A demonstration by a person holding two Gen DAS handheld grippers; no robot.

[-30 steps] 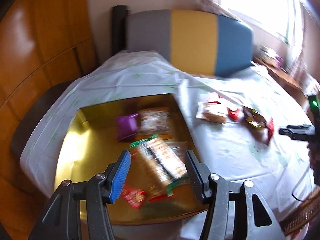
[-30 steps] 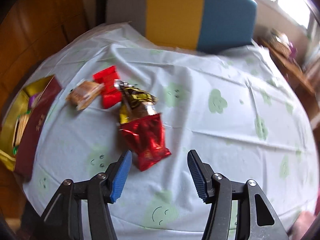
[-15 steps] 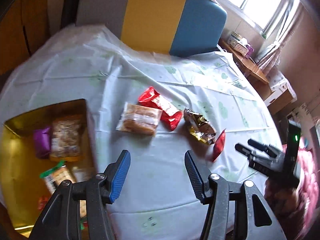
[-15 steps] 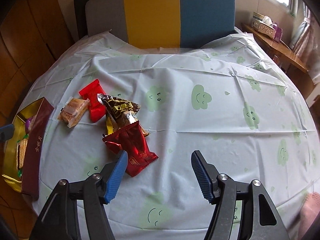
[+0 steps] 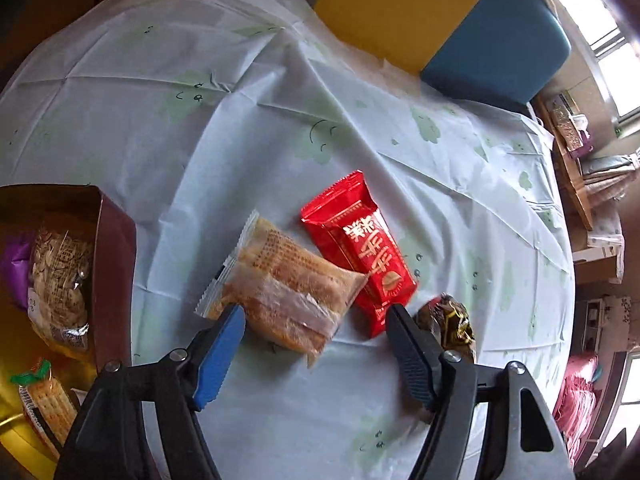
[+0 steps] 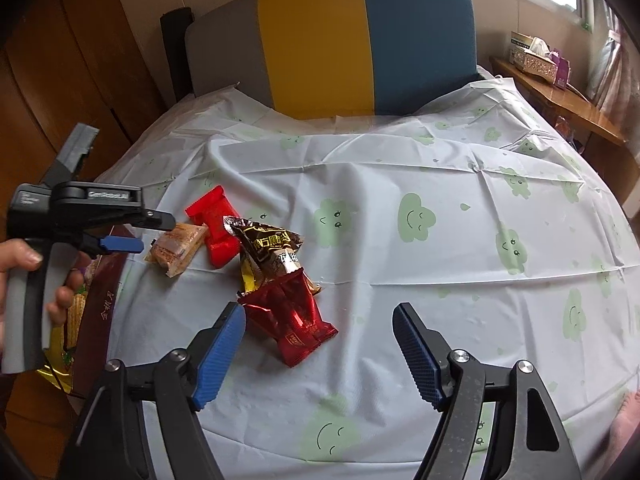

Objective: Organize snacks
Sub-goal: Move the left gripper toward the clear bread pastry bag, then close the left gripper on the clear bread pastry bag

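My left gripper (image 5: 316, 316) is open and empty, its jaws on either side of the near end of a clear-wrapped orange cake (image 5: 288, 284) on the tablecloth. A bright red packet (image 5: 360, 252) lies partly under the cake's right side, and a brown-gold packet (image 5: 448, 320) sits behind my right finger. From the right wrist view the left gripper (image 6: 136, 232) hovers just left of the cake (image 6: 176, 248). My right gripper (image 6: 318, 312) is open and empty, just in front of a shiny dark red packet (image 6: 288, 316) and the brown-gold packet (image 6: 268, 248).
A gold-lined box with maroon walls (image 5: 112, 264) stands at the table's left edge and holds several snacks, including a nut bar (image 5: 60, 276). A grey, yellow and blue chair back (image 6: 332, 40) stands behind the table. A wooden sideboard (image 6: 560, 96) is at the right.
My left gripper swung from over the box to the right and came down close around the orange cake. My right gripper stayed in front of the dark red packet.
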